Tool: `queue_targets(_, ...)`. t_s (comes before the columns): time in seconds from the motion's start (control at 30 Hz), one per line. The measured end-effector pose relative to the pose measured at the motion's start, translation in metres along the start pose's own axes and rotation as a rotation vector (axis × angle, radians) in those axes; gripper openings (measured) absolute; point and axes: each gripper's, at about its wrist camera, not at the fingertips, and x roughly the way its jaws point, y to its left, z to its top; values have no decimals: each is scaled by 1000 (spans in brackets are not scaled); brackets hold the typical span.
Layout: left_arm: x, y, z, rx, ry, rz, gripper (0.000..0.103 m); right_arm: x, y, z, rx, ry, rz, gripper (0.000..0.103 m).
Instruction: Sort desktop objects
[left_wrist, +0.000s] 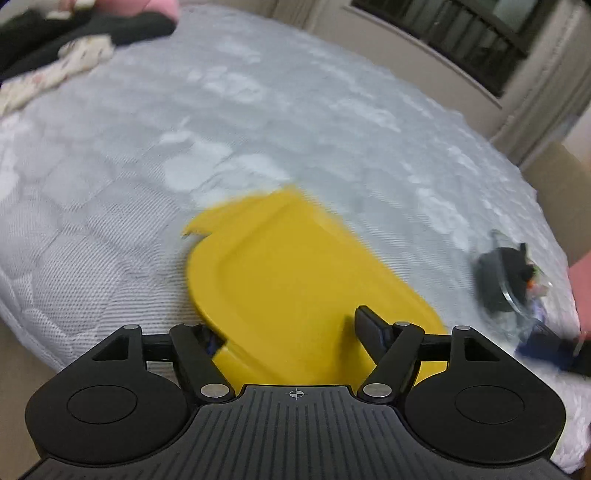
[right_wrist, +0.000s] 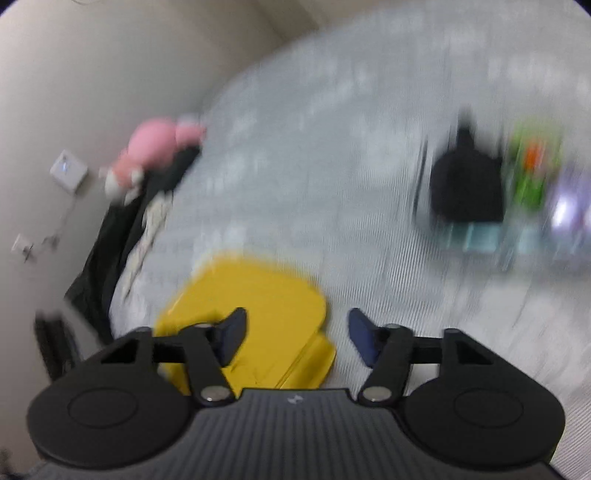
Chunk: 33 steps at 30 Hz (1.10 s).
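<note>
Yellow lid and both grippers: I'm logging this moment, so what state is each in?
Yellow lid: lying flat on the mattress, between the left gripper's fingers.
Left gripper: open, straddling the lid.
Right gripper: open, holding nothing.
Clear container: too blurred to tell.

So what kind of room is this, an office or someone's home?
Most likely a bedroom at home, not an office. The work surface is a bare quilted mattress, with a pink plush toy and dark clothes heaped at its edge, and a window in the wall beside it.
</note>
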Motion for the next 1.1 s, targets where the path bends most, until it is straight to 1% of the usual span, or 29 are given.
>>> queue_targets(0.07,4,11,0,-42,23,-22,82,17,-20,-13,124,87,79,54)
queue_targets(0.13,4,15,-1,-48,23,-22,85,33,-33,-26,214,157,146,54)
queue_targets(0.17,2,13,-3,-40,16,-19,86,39,-34,-31,232,170,149,54)
queue_targets(0.23,0,7,-7,-24,1,-16,90,48,-33,-39,239,176,126,54)
queue_targets(0.3,2,2,-7,-15,-12,-5,90,55,-25,-46,211,166,112,54)
queue_targets(0.33,2,1,-6,-11,-18,0,90,56,-20,-47,192,161,106,57)
queue_targets(0.37,1,0,-6,-10,-25,4,90,57,-15,-48,171,158,102,65)
queue_targets(0.43,1,-1,-4,-13,-35,10,90,58,-7,-51,144,139,93,67)
queue_targets(0.47,1,-1,-3,-18,-39,10,90,58,-5,-52,140,125,86,64)
queue_targets(0.5,0,-1,-2,-21,-42,10,91,55,-6,-51,141,100,85,59)
queue_targets(0.53,-1,-1,-2,-24,-45,9,91,51,-10,-49,144,67,86,51)
queue_targets(0.6,0,0,-1,-37,-28,-23,91,43,-17,-45,152,4,91,46)
queue_targets(0.63,1,0,-1,-42,-14,-38,92,38,-21,-41,161,-21,90,38)
queue_targets(0.7,4,-3,-3,-39,8,-57,92,30,-29,-35,163,-54,90,36)
queue_targets(0.77,6,-6,-4,-30,13,-58,92,23,-35,-31,165,-67,88,34)
queue_targets(0.8,7,-8,-5,-26,12,-55,92,21,-37,-31,167,-69,85,34)
queue_targets(0.83,7,-9,-6,-21,10,-52,92,20,-38,-31,166,-63,80,37)
queue_targets(0.93,7,-11,-6,-23,6,-54,92,24,-41,-38,171,-9,76,52)
queue_targets(1.0,7,-11,-6,-26,8,-60,92,32,-41,-46,179,16,93,52)
queue_targets(1.1,10,-9,-6,-47,25,-79,93,44,-29,-49,142,-23,89,52)
